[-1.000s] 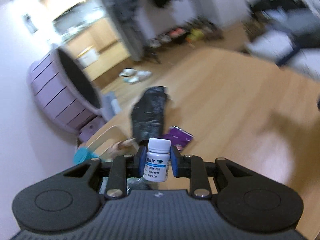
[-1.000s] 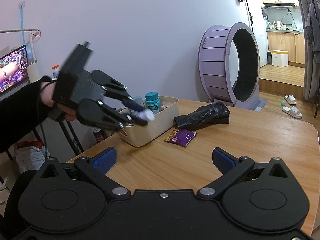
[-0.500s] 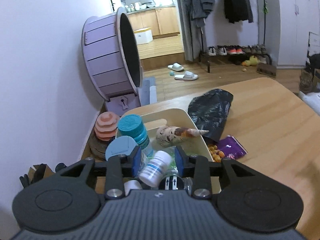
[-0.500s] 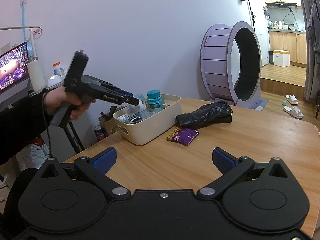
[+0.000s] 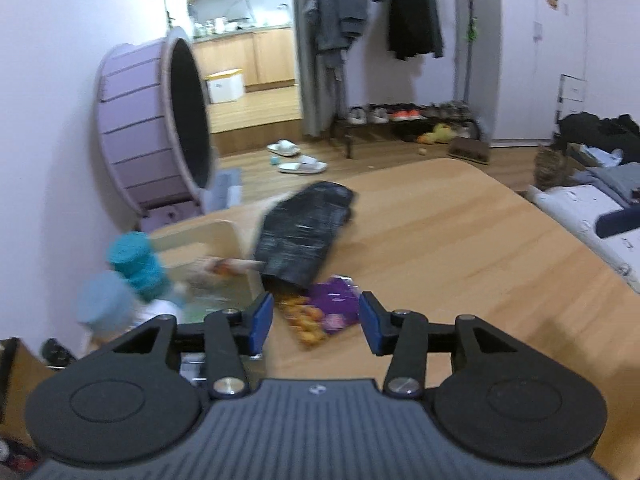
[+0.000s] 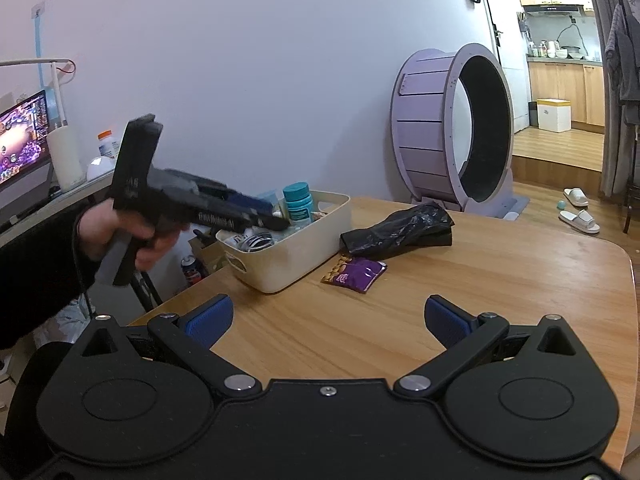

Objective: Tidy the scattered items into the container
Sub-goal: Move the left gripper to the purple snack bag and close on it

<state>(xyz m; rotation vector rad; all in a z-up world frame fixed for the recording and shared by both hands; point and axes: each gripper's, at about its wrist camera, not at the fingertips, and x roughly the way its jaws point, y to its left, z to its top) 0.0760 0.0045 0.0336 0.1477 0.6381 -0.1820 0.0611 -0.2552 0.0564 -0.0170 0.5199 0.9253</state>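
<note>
left gripper [image 5: 316, 322] jaws opening, nothing between them, over cream plastic bin [image 6: 280, 256] at wooden table's [image 6: 460, 300] wall-side edge | right gripper [image 6: 326, 320] spread wide, empty, waiting | purple snack packet [image 6: 356, 274] and crumpled black bag [image 6: 396, 230] beside bin, unsorted

My left gripper [image 5: 316, 322] had its jaws opening, with nothing between the blue pads [image 5: 261, 322]. Past them a purple snack packet [image 5: 334, 306] lay on the wooden table [image 5: 460, 248], touching a black bag [image 5: 302, 236] beyond it. To the left, blurred, sat what looked like the cream container [image 5: 224, 232] with teal-capped bottles [image 5: 134, 260] inside it.
</note>
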